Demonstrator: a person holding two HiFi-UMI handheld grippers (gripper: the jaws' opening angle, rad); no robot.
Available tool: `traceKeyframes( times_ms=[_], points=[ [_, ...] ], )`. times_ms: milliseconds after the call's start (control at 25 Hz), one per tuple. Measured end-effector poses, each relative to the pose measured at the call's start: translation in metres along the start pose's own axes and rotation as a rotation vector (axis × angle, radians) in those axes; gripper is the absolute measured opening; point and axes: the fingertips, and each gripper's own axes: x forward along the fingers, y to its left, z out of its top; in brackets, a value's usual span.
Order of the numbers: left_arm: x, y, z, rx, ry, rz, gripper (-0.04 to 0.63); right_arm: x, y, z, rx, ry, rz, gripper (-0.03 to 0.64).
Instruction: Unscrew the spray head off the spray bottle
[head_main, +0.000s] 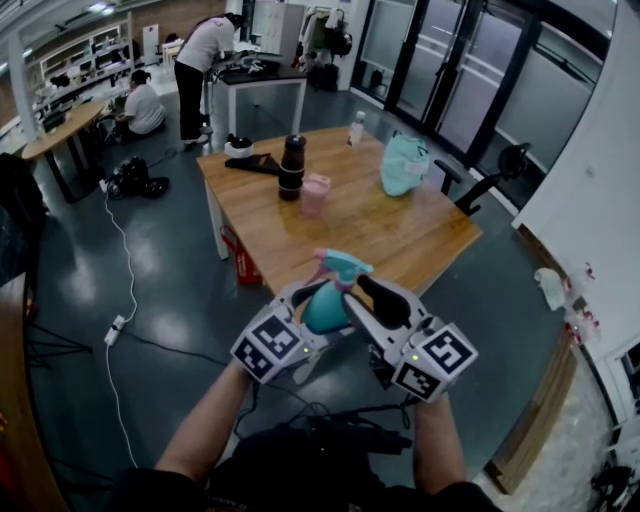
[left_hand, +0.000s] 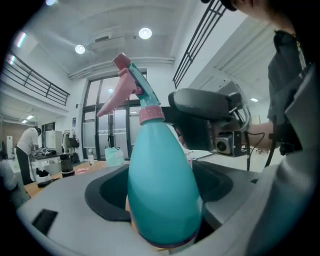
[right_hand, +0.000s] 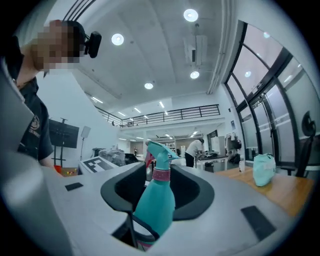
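Left tongs (left_hand: 162, 195) grip spray bottle (left_hand: 159, 160); right tongs (right_hand: 161, 192) gape around it.

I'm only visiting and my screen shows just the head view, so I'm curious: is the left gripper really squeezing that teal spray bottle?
Observer: Yes. In the left gripper view the spray bottle has its wide lower end clamped between the jaws of the left gripper.
Operator: And the other one?
Observer: The right gripper view shows the right gripper with its jaws apart, leaving a gap on either side of the bottle's pink collar.
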Motion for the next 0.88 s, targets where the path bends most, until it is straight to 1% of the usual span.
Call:
traceKeyframes(
  times_ms=[120, 200, 400, 680, 760, 880],
  points=[
    [0.003, 0.003, -0.005, 0.007, 0.03, 0.04, 0.397, 0.009, -0.006, -0.005, -0.016, 0.037, -0.1, 0.147],
    [0.005, 0.005, -0.008, 0.008, 0.045, 0.062, 0.397, 0.013, -0.01, -0.008, -0.016, 0.052, -0.143, 0.146],
    [0.006, 0.005, -0.007, 0.018, 0.06, 0.08, 0.397, 0.017, -0.012, -0.01, -0.004, 0.067, -0.173, 0.147],
    [0.007, -0.001, -0.008, 0.027, 0.069, 0.063, 0.397, 0.019, -0.014, -0.013, -0.047, 0.091, -0.166, 0.15],
    [0.007, -0.003, -0.008, 0.021, 0.066, 0.04, 0.397, 0.017, -0.014, -0.012, -0.037, 0.093, -0.135, 0.143],
    [0.006, -0.009, -0.005, 0.012, 0.048, -0.013, 0.398, 0.013, -0.013, -0.01, -0.001, 0.079, -0.064, 0.143]
  ],
)
